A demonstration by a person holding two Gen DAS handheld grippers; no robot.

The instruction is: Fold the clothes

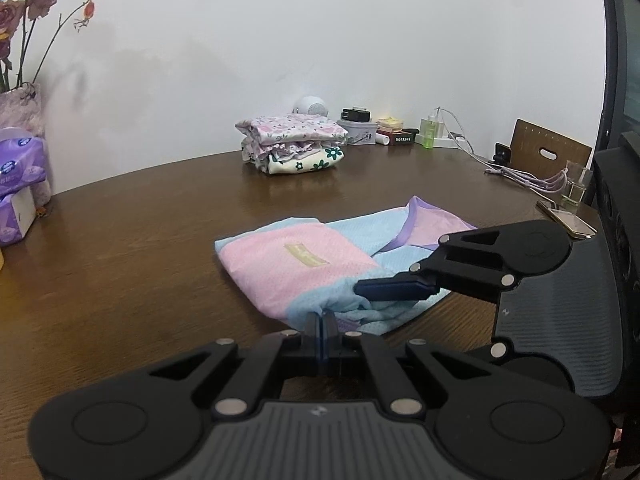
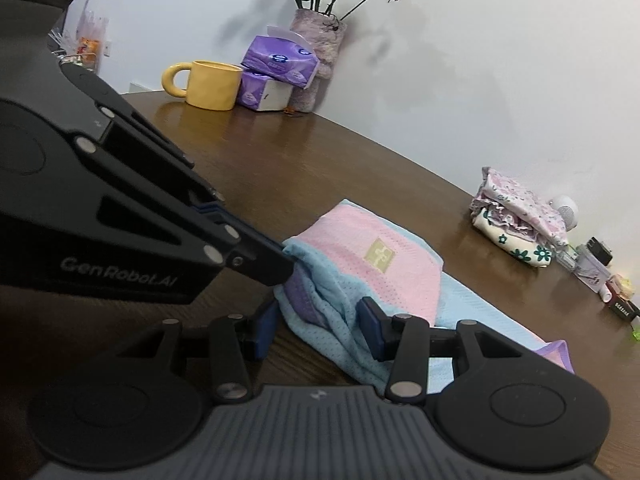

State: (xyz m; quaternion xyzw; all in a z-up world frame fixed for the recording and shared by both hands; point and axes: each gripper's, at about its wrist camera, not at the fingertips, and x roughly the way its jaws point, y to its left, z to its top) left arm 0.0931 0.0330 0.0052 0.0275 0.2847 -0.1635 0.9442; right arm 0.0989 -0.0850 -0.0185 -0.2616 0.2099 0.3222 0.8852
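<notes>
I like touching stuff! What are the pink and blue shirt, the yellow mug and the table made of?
The pink and blue shirt looks like a soft, light mesh knit: tiny holes dot the cloth. The yellow mug seems to be glazed ceramic, smooth with a soft shine, though it could be plastic. The table looks like dark wood, or a wood-look layer, with grain lines and a glossy, reflecting top.

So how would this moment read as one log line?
left gripper: shut on shirt hem | right gripper: open, astride bunched hem | shirt part-folded on table
</notes>
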